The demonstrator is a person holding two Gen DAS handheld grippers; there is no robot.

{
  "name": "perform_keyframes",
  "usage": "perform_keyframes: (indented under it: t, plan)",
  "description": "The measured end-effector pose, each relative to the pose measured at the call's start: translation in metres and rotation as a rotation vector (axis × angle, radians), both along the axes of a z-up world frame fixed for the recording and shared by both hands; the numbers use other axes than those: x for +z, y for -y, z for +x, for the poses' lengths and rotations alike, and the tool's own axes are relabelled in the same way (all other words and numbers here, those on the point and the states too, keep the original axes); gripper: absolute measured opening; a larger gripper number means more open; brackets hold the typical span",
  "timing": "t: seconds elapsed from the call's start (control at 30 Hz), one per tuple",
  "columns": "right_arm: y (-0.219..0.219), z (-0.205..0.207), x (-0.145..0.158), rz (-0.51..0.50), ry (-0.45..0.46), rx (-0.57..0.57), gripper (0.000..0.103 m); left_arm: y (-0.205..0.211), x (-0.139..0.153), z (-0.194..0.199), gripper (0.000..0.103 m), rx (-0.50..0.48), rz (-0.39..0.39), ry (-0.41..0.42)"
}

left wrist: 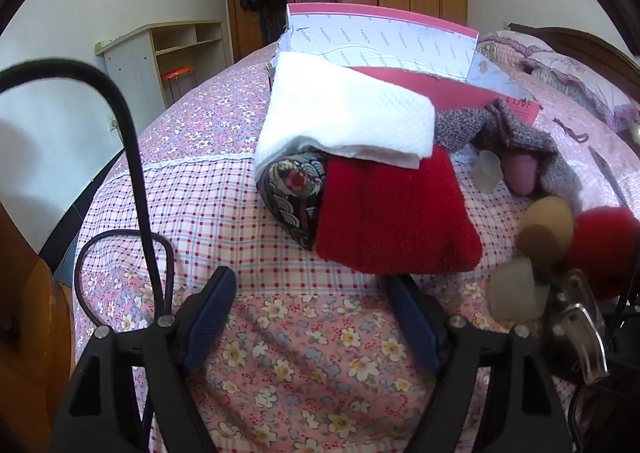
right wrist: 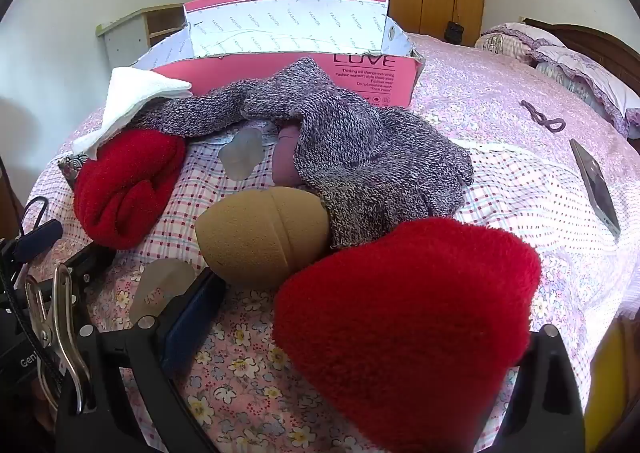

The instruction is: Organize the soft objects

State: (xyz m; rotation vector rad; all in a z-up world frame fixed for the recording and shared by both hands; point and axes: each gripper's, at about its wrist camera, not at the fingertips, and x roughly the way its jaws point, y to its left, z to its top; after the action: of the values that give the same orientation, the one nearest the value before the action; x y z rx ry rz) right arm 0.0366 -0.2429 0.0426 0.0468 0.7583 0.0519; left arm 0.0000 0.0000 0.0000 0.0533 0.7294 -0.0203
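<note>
- Jaws of the left gripper [left wrist: 308, 317]: spread wide with nothing between them, over the floral part of the bedspread [left wrist: 304, 373], just short of the folded red cloth [left wrist: 394, 213].
- Jaws of the right gripper [right wrist: 360, 313]: the left blue pad [right wrist: 192, 317] shows; the other side is hidden behind a fluffy red cloth [right wrist: 404, 317] that fills the gap. Whether the jaws press on it cannot be told.
- Folded red cloth: lies on the checked band of the bedspread, a patterned dark pouch [left wrist: 294, 193] touching its left edge and a white waffle-weave towel [left wrist: 344, 113] draped over its far end.
- Pink box [right wrist: 288, 65]: open, standing behind the pile; the white towel leans against its front left corner.
- Grey knitted garment [right wrist: 340, 133]: spread in front of the box, partly covering a mauve item [right wrist: 286, 157] and touching the tan egg-shaped sponge [right wrist: 264, 237].
- Two translucent pieces: one [right wrist: 242, 153] beside the mauve item, one [right wrist: 164, 281] just beside the right gripper's left finger.
- Dark flat device [right wrist: 596, 185]: on the bedspread, well apart to the right.
- Pillows [right wrist: 576, 61]: at the headboard, far right.
</note>
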Motion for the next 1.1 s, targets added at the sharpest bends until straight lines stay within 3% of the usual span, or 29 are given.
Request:
perform_keyframes:
  t: [1.1]
  plan:
    - [-0.001,0.001,-0.001,-0.002,0.000,-0.001,0.099,0.005,-0.002,0.002,0.082,0.005,0.003,0.004]
